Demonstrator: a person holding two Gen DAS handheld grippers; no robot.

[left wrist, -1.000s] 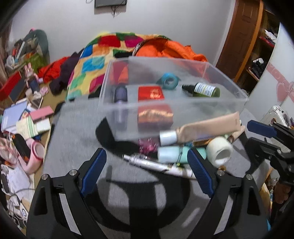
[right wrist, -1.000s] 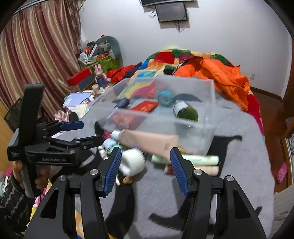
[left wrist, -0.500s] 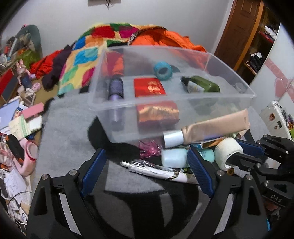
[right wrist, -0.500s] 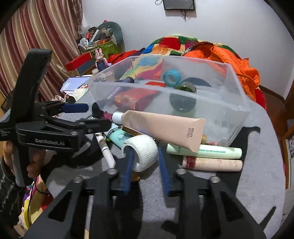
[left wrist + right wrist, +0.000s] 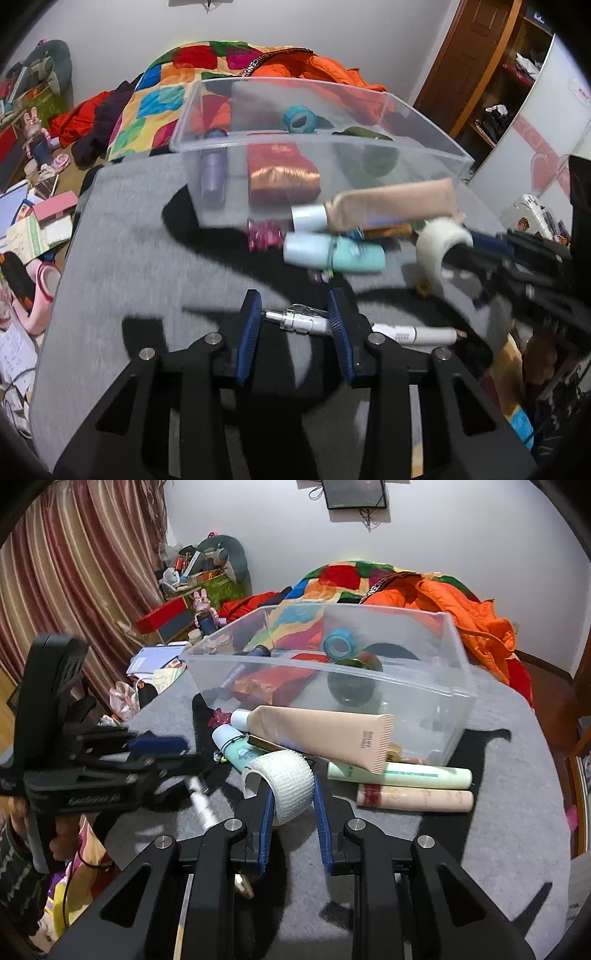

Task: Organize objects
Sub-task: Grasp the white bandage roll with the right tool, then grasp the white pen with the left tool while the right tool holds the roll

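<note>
A clear plastic bin (image 5: 369,155) (image 5: 458,686) stands on the grey table and holds a teal tape roll (image 5: 339,643), a red packet, a purple bottle and a dark green bottle. My right gripper (image 5: 293,790) is shut on a white bandage roll (image 5: 286,782), which also shows in the left wrist view (image 5: 439,240). My left gripper (image 5: 294,317) has its pads on either side of a white pen-like tube (image 5: 369,326) lying on the table, narrowed around it. A beige tube (image 5: 317,734) leans on the bin front above a mint bottle (image 5: 332,253).
A pale green tube (image 5: 399,773) and a cream tube (image 5: 413,799) lie right of the roll. A pink trinket (image 5: 263,236) lies by the bin. Behind are a bed with a colourful quilt (image 5: 332,579) and floor clutter to the left (image 5: 33,206).
My right gripper closed on the white bandage roll and lifted it slightly. My left gripper moved down to the white pen-like tube and narrowed around it.
</note>
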